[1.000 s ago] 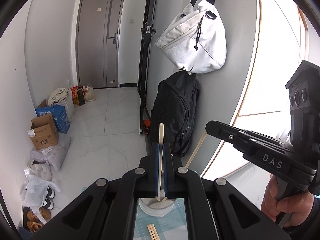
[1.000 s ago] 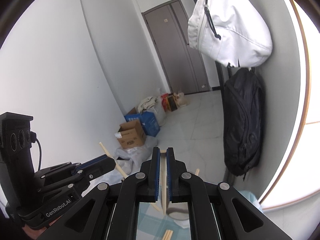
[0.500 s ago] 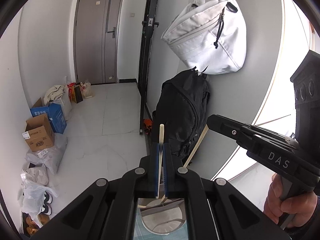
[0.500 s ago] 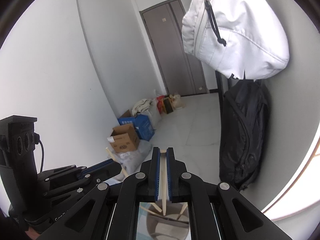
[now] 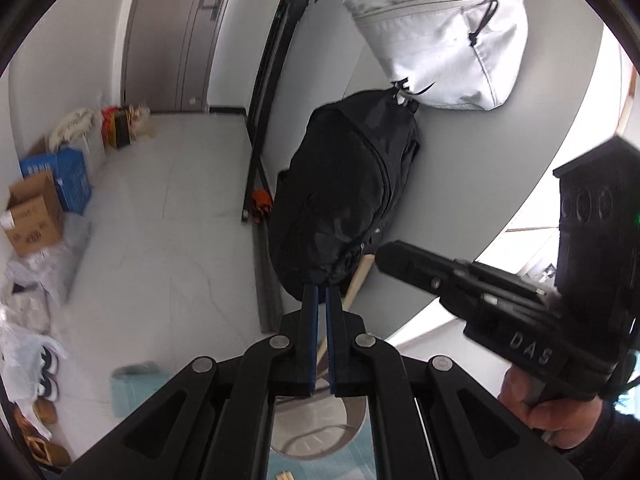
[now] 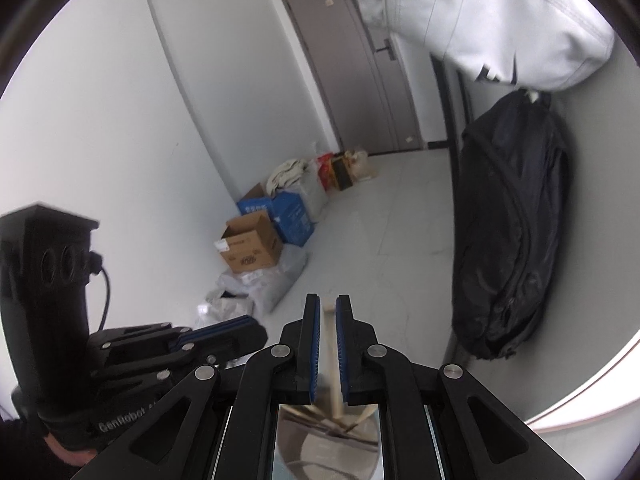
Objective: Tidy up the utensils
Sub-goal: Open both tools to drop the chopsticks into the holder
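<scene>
Left wrist view: the left gripper (image 5: 321, 300) is clenched with nothing visible between its pads, over the cup (image 5: 320, 424); to its right, the right gripper (image 6: 328, 308) has just been opening, a chopstick (image 6: 331, 356) loose between its pads, tip down in the cup (image 6: 328, 440); best to spread fully, then lift straight up.
</scene>
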